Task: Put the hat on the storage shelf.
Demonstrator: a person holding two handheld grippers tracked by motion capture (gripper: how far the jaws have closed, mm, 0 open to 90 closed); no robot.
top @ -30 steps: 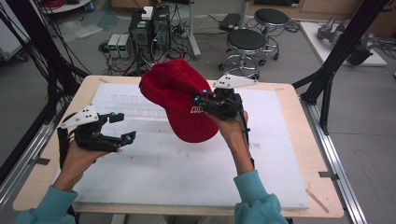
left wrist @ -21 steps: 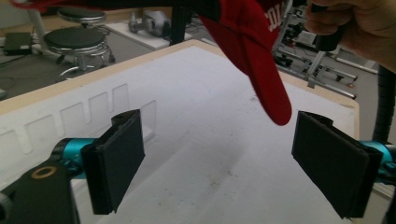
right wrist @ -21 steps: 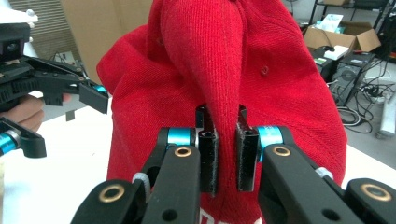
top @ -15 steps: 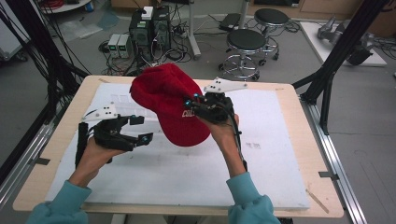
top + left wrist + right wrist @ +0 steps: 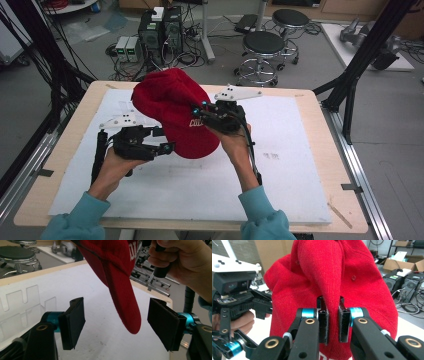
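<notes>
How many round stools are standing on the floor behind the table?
2: one stool just behind the table's far edge, another stool farther back to its right. Others may be hidden.

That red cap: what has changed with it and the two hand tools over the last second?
The left gripper moved in from the table's left towards the red cap, and its open jaws now flank the cap's brim without touching it. The cap drifted a little leftward. The right gripper stayed shut on a fold of the cap, holding it above the white mat.
</notes>
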